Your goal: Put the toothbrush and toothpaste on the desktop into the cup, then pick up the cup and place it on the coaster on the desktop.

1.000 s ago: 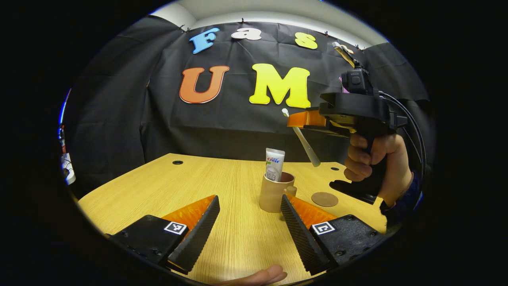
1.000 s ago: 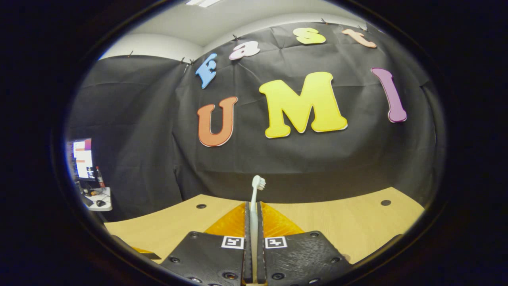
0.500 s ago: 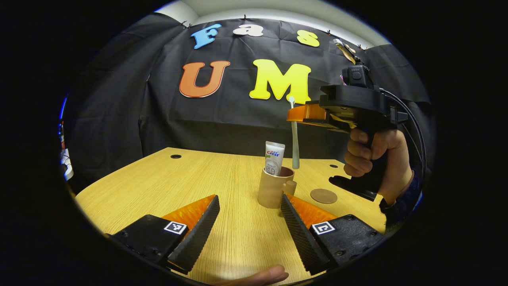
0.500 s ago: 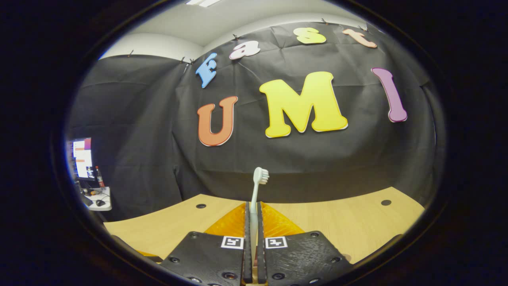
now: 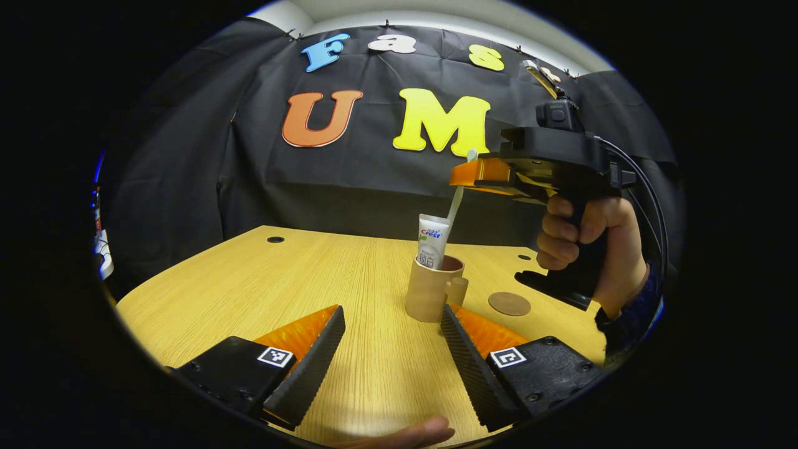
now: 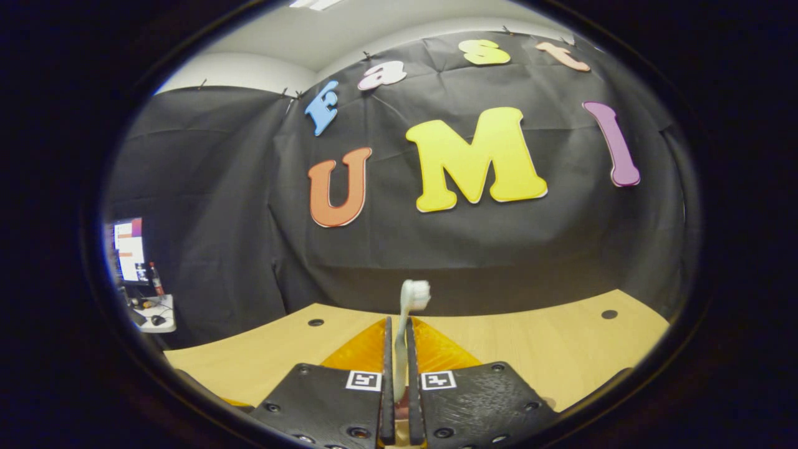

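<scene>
The toothpaste tube standing in the cup carries a printed brand mark with small characters toward its 6 o'clock end. Square coded marker tags sit on the left gripper, at 7 and 5 o'clock in the left gripper view. Two more sit on the right gripper, near 6 o'clock in the right gripper view.

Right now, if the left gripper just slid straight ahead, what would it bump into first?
Probably the tan cup holding the white toothpaste tube, though it stands slightly right of centre between the open left gripper fingers; depth is uncertain.
</scene>
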Available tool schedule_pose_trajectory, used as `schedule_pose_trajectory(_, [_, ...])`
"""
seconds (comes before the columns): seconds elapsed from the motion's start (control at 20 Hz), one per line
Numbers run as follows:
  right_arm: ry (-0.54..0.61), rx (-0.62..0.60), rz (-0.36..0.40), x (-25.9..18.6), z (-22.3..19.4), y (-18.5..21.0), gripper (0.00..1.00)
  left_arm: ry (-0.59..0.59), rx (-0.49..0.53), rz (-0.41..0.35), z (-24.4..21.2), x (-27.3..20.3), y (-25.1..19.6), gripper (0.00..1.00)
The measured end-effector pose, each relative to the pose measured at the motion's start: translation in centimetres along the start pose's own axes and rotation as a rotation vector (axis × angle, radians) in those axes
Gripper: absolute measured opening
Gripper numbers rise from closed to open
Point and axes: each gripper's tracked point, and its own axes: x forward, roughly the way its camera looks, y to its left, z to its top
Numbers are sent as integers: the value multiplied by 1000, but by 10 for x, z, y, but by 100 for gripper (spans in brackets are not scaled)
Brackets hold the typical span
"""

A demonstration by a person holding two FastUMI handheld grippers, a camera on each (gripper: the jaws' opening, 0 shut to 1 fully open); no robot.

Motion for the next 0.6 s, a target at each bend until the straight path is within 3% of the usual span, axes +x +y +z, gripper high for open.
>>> schedule_pose_trajectory(0.15, [18,-4,20,0,-6,3,8,8,-8,1,-2,0,1,99])
schedule_pose_trajectory(0.3, [27,1,8,-4,-9,0,67,12,-2,8,-4,0,1,99])
schedule_pose_trajectory(0.4, [53,-8,5,-3,-16,-2,95,18,-6,9,-5,1,0,99])
schedule_pose_trajectory(0.6, [140,3,36,-4,-35,1,95,24,-15,11,-7,0,-2,99])
